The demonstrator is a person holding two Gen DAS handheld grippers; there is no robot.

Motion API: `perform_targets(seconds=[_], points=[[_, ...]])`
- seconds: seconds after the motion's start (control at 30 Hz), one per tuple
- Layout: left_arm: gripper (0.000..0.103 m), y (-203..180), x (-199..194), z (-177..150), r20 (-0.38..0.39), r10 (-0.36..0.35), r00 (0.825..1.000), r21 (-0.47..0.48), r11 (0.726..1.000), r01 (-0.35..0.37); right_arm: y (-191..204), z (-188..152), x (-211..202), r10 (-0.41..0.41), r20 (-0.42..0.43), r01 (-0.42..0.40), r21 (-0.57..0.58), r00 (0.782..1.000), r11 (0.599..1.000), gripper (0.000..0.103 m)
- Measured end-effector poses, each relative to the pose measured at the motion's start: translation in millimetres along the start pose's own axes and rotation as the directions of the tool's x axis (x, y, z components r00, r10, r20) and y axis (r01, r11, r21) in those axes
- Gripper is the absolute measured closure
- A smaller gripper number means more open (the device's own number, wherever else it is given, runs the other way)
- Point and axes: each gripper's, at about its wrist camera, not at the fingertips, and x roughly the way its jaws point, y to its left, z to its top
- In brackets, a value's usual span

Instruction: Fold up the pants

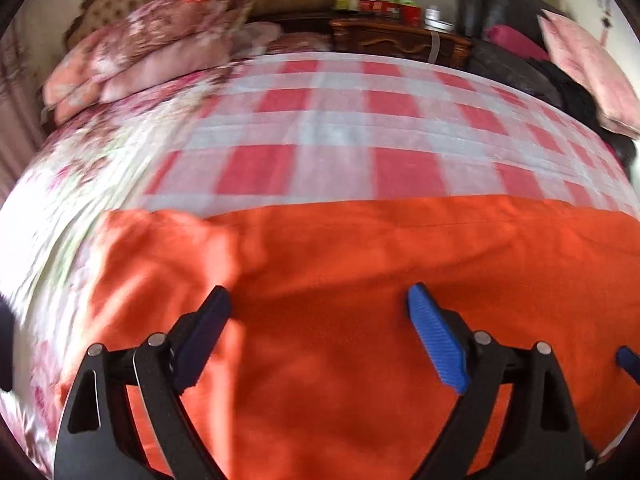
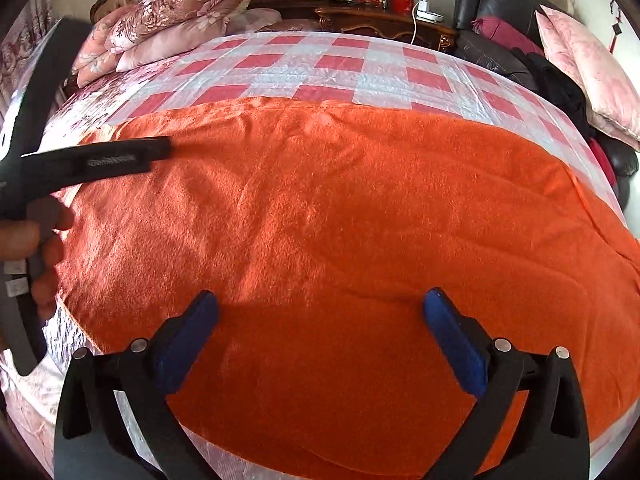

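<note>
The orange fleecy pants [image 1: 360, 260] lie spread flat across the bed and fill the lower half of both wrist views [image 2: 320, 200]. My left gripper [image 1: 318, 292] hovers over their left part, open, with only fabric below the blue pads and nothing between them. My right gripper [image 2: 320, 295] stands open over the near edge of the pants, also holding nothing. In the right wrist view a hand [image 2: 44, 248] holds the left tool's black frame [image 2: 116, 158] at the pants' left side. A folded-over flap of fabric [image 1: 168, 248] shows at the left end.
A red-and-white checked sheet [image 2: 344, 64] covers the bed under the pants. Folded floral quilts [image 2: 172, 20] are stacked at the back left by the tufted headboard. A wooden nightstand [image 2: 384, 24] with jars and a black leather chair [image 2: 496, 12] with pink pillows stand at the back right.
</note>
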Motion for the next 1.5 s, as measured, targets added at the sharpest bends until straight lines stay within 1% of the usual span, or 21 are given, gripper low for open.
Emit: perform_targets(seconds=[0.07,0.13,0.2,0.23,0.27,0.3,0.37,0.43,0.53,0.57,0.67,0.7,0.77,0.9,0.93,1.1,1.2,1.27,1.37,1.43,1.5], points=[[0.014,30,-11,-10,0.013,0.100,0.995,-0.037,0.994,-0.099,0,0,0,0.000,-0.001,0.000,-0.005,1.000,1.000,0.004],[0.014,71,-30,-25,0.039,0.145,0.989,-0.124,0.982,-0.140,1,0,0,-0.002,-0.003,0.002,-0.008,1.000,1.000,0.004],[0.014,124,-49,-48,0.048,0.178,0.983,-0.268,0.950,-0.159,1,0,1,-0.003,-0.003,0.003,-0.008,1.000,1.000,0.004],[0.014,158,-59,-66,0.047,0.172,0.984,-0.371,0.918,-0.142,1,0,1,-0.003,-0.001,0.003,-0.008,1.000,1.000,0.004],[0.015,179,-65,-79,0.060,0.138,0.989,-0.431,0.897,-0.100,1,0,1,-0.003,0.001,0.003,-0.008,1.000,1.000,0.004],[0.015,205,-69,-96,0.092,0.045,0.995,-0.495,0.869,0.007,1,-1,0,-0.004,0.002,0.004,-0.007,1.000,1.000,0.004],[0.015,234,-65,-117,0.117,-0.126,0.985,-0.557,0.813,0.171,1,-1,0,-0.004,0.006,0.004,-0.006,1.000,1.000,0.004],[0.019,248,-57,-133,0.151,-0.272,0.950,-0.582,0.753,0.308,1,-1,0,-0.004,0.005,0.005,-0.006,1.000,1.000,0.004],[0.030,257,-42,-145,0.217,-0.396,0.892,-0.623,0.647,0.439,1,-2,1,-0.005,0.004,0.005,-0.008,1.000,1.000,0.004],[0.037,257,-36,-144,0.223,-0.421,0.879,-0.623,0.632,0.461,1,-2,1,-0.005,0.005,0.005,-0.008,1.000,1.000,0.004],[0.049,243,-19,-137,0.190,-0.479,0.857,-0.599,0.635,0.488,1,-2,0,-0.005,0.006,0.005,-0.008,1.000,1.000,0.004],[0.058,238,-15,-134,0.167,-0.481,0.860,-0.591,0.650,0.478,1,-2,0,-0.005,0.007,0.005,-0.008,1.000,1.000,0.004],[0.078,230,-16,-126,0.185,-0.494,0.850,-0.555,0.661,0.505,1,-2,0,-0.005,0.008,0.005,-0.008,1.000,1.000,0.004],[0.089,224,-25,-113,0.142,-0.414,0.899,-0.496,0.757,0.426,1,-2,0,-0.006,0.008,0.006,-0.004,1.000,1.000,0.004],[0.091,220,-30,-108,0.127,-0.375,0.918,-0.474,0.790,0.388,1,-2,0,-0.006,0.008,0.006,-0.005,1.000,1.000,0.004],[0.095,200,-55,-90,0.097,-0.225,0.969,-0.373,0.895,0.245,1,-2,-1,-0.004,0.014,0.004,0.000,1.000,1.000,0.004],[0.095,169,-79,-73,0.086,-0.087,0.992,-0.276,0.955,0.108,0,0,-1,-0.002,0.006,0.002,0.002,1.000,1.000,0.004],[0.095,142,-97,-60,0.101,0.012,0.995,-0.183,0.983,0.007,0,1,-1,0.004,-0.001,-0.004,0.005,1.000,1.000,0.004],[0.095,75,-121,-40,0.167,0.153,0.974,0.027,0.987,-0.160,-12,5,-4,0.091,-0.015,-0.090,0.064,0.996,0.994,0.004],[0.095,18,-132,-34,0.236,0.179,0.955,0.185,0.957,-0.225,-39,11,-10,0.253,0.001,-0.248,0.201,0.968,0.948,0.004],[0.095,-36,-135,-37,0.284,0.162,0.945,0.315,0.915,-0.251,-62,14,-13,0.344,0.019,-0.334,0.299,0.939,0.894,0.004]])
